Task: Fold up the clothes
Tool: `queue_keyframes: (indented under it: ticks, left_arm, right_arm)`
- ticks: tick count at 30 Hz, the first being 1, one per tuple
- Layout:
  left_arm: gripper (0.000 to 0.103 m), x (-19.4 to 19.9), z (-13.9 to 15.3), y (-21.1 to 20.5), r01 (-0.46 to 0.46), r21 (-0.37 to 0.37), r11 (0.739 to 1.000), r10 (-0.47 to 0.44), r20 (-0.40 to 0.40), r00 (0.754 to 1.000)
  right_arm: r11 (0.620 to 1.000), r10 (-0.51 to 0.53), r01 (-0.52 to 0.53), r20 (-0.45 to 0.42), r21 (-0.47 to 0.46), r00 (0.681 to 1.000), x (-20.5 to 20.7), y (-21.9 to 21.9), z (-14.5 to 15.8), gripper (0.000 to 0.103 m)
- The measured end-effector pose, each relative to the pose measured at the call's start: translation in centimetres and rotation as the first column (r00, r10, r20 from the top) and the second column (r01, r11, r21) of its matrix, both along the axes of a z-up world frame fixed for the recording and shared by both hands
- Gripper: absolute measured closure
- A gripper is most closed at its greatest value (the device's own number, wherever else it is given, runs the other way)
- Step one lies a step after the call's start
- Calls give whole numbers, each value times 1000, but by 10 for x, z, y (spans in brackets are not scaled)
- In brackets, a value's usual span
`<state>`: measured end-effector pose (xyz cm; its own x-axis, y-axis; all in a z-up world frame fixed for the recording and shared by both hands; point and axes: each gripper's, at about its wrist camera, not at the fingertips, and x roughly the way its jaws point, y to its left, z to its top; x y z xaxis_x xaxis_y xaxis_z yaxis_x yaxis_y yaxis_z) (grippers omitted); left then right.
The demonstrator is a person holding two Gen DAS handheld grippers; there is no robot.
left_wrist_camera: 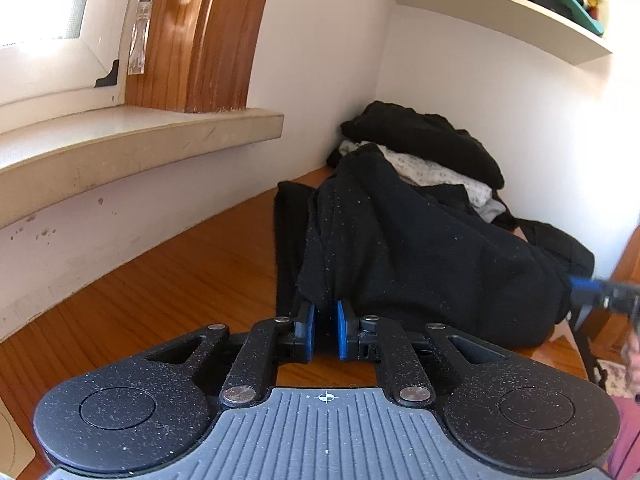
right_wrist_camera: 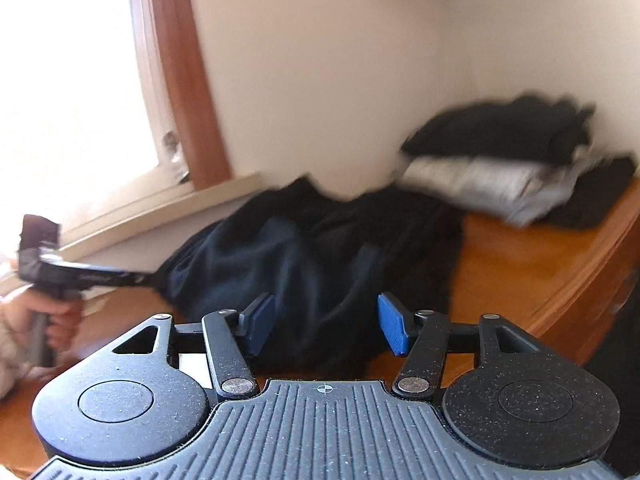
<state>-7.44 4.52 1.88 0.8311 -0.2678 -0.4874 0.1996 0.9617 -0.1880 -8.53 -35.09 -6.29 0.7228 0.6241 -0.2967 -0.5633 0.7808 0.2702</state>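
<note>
1. Nearly together, the jaws of my left gripper (left_wrist_camera: 325,330) pinch a bunched edge of the black garment (left_wrist_camera: 408,248), which rises from between the blue pads (left_wrist_camera: 309,330).
2. Apart stand the jaws of my right gripper (right_wrist_camera: 326,326); the dark cloth lies in front of and below them, and no pad presses on it.
3. That garment is spread in a loose heap on the wooden table (left_wrist_camera: 180,272), between my two grippers.
4. Behind it, in the corner by the white wall, sits a pile of clothes (left_wrist_camera: 424,148): black on top, pale fabric beneath.
5. From the right wrist view the scene is blurred, so I may be misjudging how close the cloth lies to my right pads.
6. My left hand (right_wrist_camera: 60,316) grips its handle near the window sill (left_wrist_camera: 132,144).
</note>
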Motion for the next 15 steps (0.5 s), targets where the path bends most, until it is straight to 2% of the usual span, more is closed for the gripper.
queue_keyframes:
  ticks: [3, 4, 5, 7, 10, 11, 12, 15]
  left_arm:
    - [91, 1, -1, 3, -4, -31, 1000, 4, -1, 1000]
    - [91, 1, -1, 5, -6, -43, 999, 6, -1, 1000]
    - [91, 1, 0, 6, -11, -45, 999, 11, 1, 1000]
    - [92, 0, 3, 5, -25, -33, 999, 25, 4, 1000]
    - [93, -1, 6, 4, -41, -14, 999, 41, 6, 999]
    - [93, 0, 7, 3, -41, -7, 999, 41, 1, 999]
    - [93, 0, 7, 2, -40, 1, 999, 40, -3, 999]
    - [91, 2, 5, 5, 5, 1, 1000, -5, -53, 999]
  right_arm:
    - [996, 52, -52, -2, -77, 999, -1, 9, -5, 49]
    - [991, 63, -62, 5, -118, 998, -1, 13, -5, 61]
    - [985, 73, -70, 11, -159, 997, -1, 16, -6, 82]
    - [967, 95, -87, 23, -240, 995, -1, 24, -6, 93]
    - [908, 89, -30, 122, -418, 989, -18, 31, 6, 97]
    - [894, 81, -6, 148, -449, 986, -24, 29, 13, 97]
    - [887, 71, 11, 160, -462, 985, -30, 25, 19, 98]
    - [876, 70, -5, 117, -483, 991, -36, 18, 17, 98]
